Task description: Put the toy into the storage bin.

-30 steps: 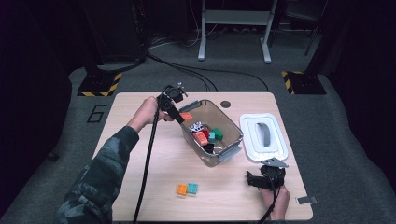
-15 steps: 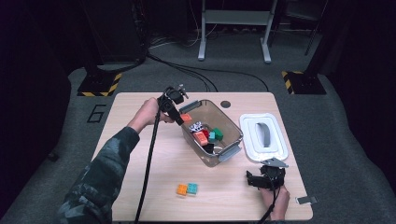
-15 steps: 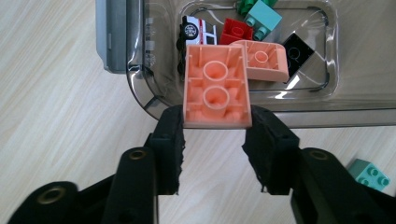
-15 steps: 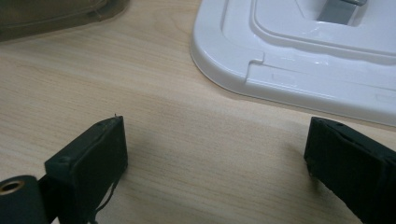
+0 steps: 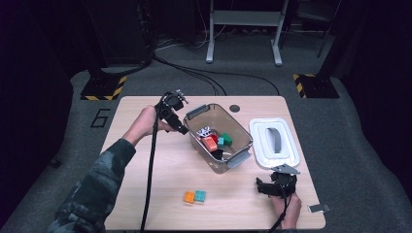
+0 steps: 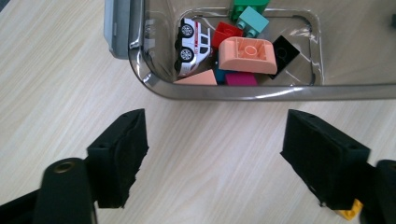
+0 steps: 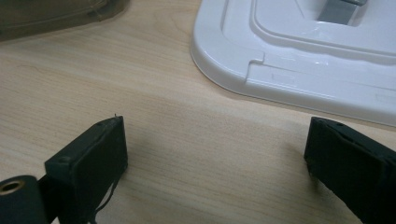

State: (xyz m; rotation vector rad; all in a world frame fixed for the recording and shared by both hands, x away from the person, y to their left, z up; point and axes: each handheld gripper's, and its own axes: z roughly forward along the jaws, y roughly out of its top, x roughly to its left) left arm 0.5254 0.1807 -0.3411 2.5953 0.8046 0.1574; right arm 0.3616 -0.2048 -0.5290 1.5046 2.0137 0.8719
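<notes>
In the high view we see our left gripper (image 5: 180,127) just left of the clear plastic bin (image 5: 241,145), at the middle of the frame. A second ago it reached over the bin's near-left rim; it has since drawn back a little toward the left of the frame. Its jaws have just been opening, and in the left gripper view they stand wide over bare wood with nothing between them.

Beyond them the bin holds a white toy car (image 6: 191,45), a salmon curved block (image 6: 247,55), a red brick (image 6: 226,33), a teal brick (image 6: 252,20) and a black brick (image 6: 286,50).

Our right gripper (image 5: 262,186) rests at the lower right of the high view, where it was before, jaws wide and empty, below the white lid (image 5: 274,143).

An orange block (image 5: 189,196) and a teal block (image 5: 200,196) lie touching at lower centre, unmoved.
</notes>
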